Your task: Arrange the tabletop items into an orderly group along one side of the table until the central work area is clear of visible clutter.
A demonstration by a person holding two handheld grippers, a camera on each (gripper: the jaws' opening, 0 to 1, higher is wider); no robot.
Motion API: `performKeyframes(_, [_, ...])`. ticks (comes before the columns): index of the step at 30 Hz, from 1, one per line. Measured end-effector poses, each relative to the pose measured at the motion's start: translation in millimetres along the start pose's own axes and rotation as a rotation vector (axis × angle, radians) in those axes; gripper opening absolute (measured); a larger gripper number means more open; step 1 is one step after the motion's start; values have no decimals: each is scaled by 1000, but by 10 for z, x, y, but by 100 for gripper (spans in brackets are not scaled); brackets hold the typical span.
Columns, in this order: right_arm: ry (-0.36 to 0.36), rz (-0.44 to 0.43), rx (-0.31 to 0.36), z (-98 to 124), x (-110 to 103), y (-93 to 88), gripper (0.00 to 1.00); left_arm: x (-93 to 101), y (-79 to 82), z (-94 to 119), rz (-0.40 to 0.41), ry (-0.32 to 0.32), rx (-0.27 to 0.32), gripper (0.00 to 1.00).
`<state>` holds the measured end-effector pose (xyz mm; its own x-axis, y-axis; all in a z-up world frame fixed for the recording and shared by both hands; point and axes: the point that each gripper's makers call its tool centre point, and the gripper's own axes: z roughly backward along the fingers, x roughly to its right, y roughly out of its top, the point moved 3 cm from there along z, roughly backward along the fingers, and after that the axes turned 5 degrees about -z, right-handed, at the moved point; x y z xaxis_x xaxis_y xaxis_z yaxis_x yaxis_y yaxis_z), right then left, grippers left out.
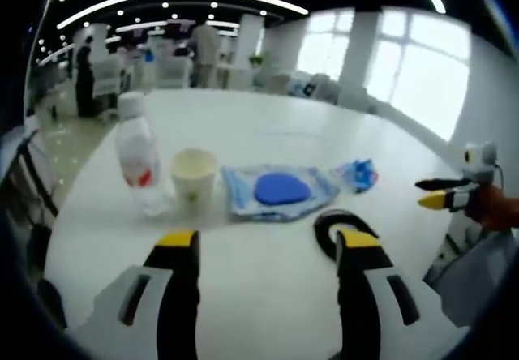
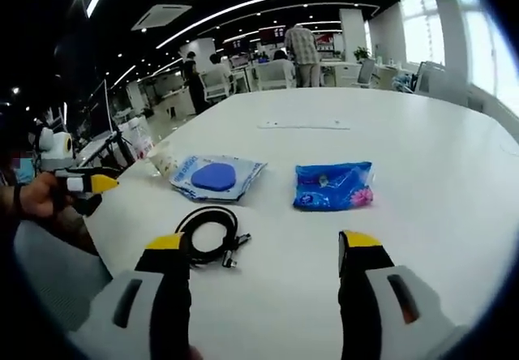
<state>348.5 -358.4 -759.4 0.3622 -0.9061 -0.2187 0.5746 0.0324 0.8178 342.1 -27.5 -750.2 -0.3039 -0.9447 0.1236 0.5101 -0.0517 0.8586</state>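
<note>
A clear water bottle (image 1: 136, 161) with a red label stands beside a paper cup (image 1: 193, 175) (image 2: 162, 162) on the white table (image 1: 268, 133) (image 2: 422, 157). Right of the cup lies a clear bag holding a blue disc (image 1: 280, 190) (image 2: 215, 176), then a small blue packet (image 1: 358, 173) (image 2: 334, 186). A coiled black cable (image 1: 331, 229) (image 2: 211, 234) lies nearest, partly behind one jaw of my left gripper (image 1: 268, 242). That gripper is open and holds nothing. My right gripper (image 2: 263, 242) is also open and empty, just short of the cable and packet.
A thin white strip (image 2: 304, 125) lies farther out on the table. The right gripper (image 1: 442, 194) shows at the table's edge, and the left gripper (image 2: 85, 186), held by a hand, comes in from the left. People and chairs stand in the office behind.
</note>
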Motion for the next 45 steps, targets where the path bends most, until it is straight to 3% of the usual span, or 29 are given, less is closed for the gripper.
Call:
performKeyframes(11, [-19,0,-11,-11,158,4,74,-4,-5,-1,6,3,3,64])
performKeyframes(22, [-49,-1,-5,-131,512,219,72,14,-15,13,4,-3,-6,64])
performKeyframes(30, [-72,-2,-29,-440,883,431,71,29,-6,33,2,-5,-8,64])
performKeyframes(36, [-73,22,-53,-705,1044,567,70,46,1,46,-13,-8,-11,65])
performKeyframes(45, [-90,7,-128,-1029,1276,526,67,72,-18,45,-44,-20,-25,66])
